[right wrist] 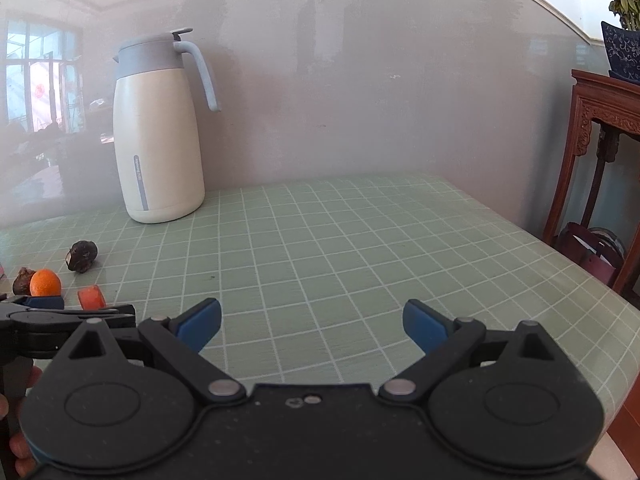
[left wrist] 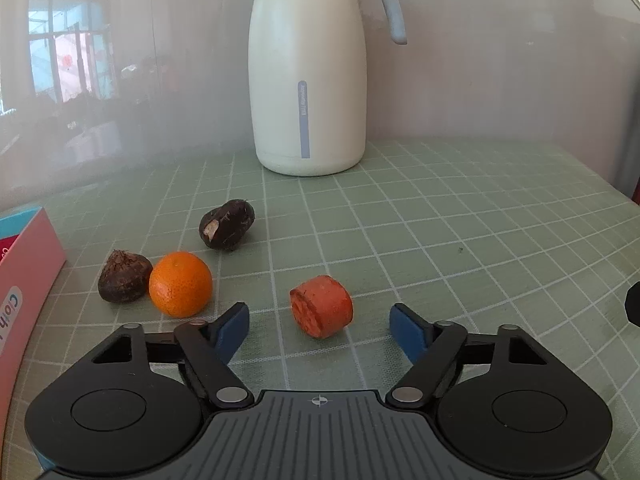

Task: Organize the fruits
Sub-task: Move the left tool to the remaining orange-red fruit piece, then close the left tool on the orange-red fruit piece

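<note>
A cut carrot chunk [left wrist: 322, 306] lies on the green checked cloth [left wrist: 440, 240], just ahead of and between the blue pads of my left gripper [left wrist: 318, 314]. The pads stand apart from it, so the gripper is open. To its left sit a small orange [left wrist: 181, 284] and a dark brown water chestnut [left wrist: 125, 277], touching each other. A second chestnut [left wrist: 227, 229] lies behind them. The right wrist view shows the same group at far left: orange [right wrist: 45, 282], carrot chunk [right wrist: 91, 297], rear chestnut [right wrist: 83, 255]. My right gripper [right wrist: 312, 309] hangs open over bare cloth, nothing between its fingers.
A tall cream jug with a grey-blue lid [left wrist: 308, 80] stands at the back against the wall. A pink and blue box [left wrist: 24, 280] lies at the left edge. Past the table's right edge stands a carved wooden stand [right wrist: 600, 140] with a dark bag [right wrist: 588, 252] beneath.
</note>
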The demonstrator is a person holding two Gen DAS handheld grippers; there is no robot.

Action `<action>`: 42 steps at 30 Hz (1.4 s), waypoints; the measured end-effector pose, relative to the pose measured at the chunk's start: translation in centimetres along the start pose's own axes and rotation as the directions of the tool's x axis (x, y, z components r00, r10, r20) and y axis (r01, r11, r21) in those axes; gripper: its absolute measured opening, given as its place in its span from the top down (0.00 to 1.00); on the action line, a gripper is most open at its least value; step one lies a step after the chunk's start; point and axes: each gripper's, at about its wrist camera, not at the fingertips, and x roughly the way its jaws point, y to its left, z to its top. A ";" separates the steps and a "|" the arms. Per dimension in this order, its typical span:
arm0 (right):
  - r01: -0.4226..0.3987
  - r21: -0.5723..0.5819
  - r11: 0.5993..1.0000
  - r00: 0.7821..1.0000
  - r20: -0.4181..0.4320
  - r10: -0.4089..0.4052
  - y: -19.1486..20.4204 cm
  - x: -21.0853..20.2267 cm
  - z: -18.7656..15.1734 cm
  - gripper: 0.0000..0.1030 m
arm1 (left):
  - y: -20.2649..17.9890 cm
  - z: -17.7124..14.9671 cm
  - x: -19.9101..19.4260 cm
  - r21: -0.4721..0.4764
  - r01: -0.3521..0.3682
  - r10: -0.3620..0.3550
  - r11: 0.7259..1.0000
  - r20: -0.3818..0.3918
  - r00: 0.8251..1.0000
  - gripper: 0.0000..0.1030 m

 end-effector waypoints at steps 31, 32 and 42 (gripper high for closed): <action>-0.038 0.002 0.999 0.999 -0.001 0.038 0.3 -0.3 0.1 0.05 | 0.3 0.1 -0.9 0.000 -0.006 0.006 1.000 0.043 0.999 0.60; -0.039 0.001 0.999 0.999 -0.002 0.039 0.4 -0.3 0.1 0.05 | 0.3 0.1 -0.8 -0.004 -0.005 0.005 1.000 0.041 0.999 0.60; -0.045 0.002 0.999 0.999 -0.004 0.045 0.5 -0.4 0.0 0.05 | 1.0 -0.1 -1.1 -0.050 0.004 -0.001 0.999 0.059 0.998 0.77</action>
